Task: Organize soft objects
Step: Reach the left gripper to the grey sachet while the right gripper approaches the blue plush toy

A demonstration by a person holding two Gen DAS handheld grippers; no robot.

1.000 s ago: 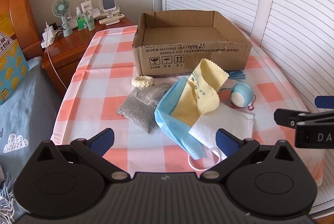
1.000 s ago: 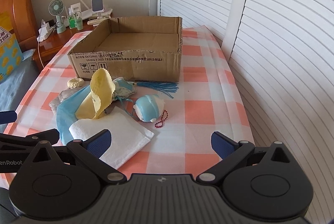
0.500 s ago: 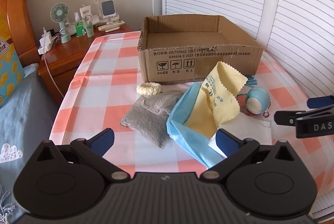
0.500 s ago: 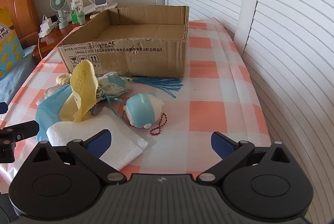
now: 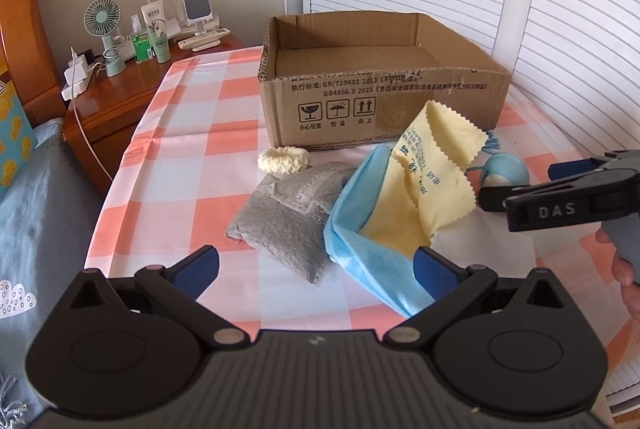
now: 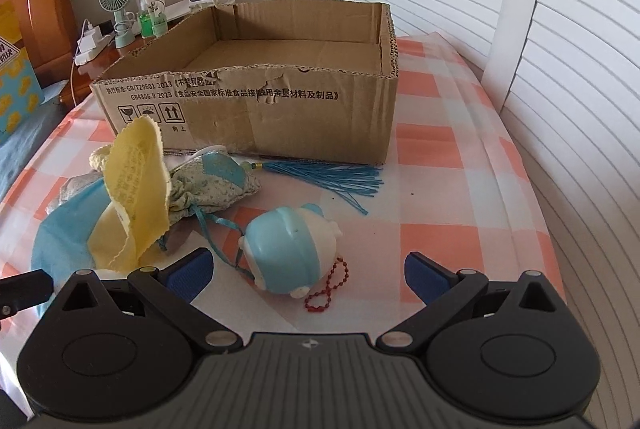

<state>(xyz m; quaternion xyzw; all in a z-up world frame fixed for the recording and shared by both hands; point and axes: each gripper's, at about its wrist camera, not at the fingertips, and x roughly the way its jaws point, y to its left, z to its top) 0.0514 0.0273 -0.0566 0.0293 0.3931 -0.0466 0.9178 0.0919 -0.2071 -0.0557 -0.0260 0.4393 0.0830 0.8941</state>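
An open cardboard box (image 5: 384, 109) (image 6: 256, 109) stands on the checked table. In front of it lie a cream scrunchie (image 5: 283, 160), a grey pouch (image 5: 288, 225), a blue face mask (image 5: 360, 261), a yellow cloth (image 5: 432, 173) (image 6: 136, 181), a floral sachet with a blue tassel (image 6: 216, 185) and a blue-and-white plush toy (image 6: 292, 249) (image 5: 504, 171). My left gripper (image 5: 316, 269) is open, just before the grey pouch and the mask. My right gripper (image 6: 306, 269) is open, with the plush toy between its fingers' line.
A wooden nightstand (image 5: 116, 97) at the back left holds a small fan (image 5: 105, 29), bottles and a cable. A bed (image 5: 36, 229) lies left of the table. White louvred doors (image 6: 560, 69) run along the right. The table edge is close below both grippers.
Both grippers have moved forward and lower toward the pile. The right gripper now sits close over the plush toy. The objects have not moved.
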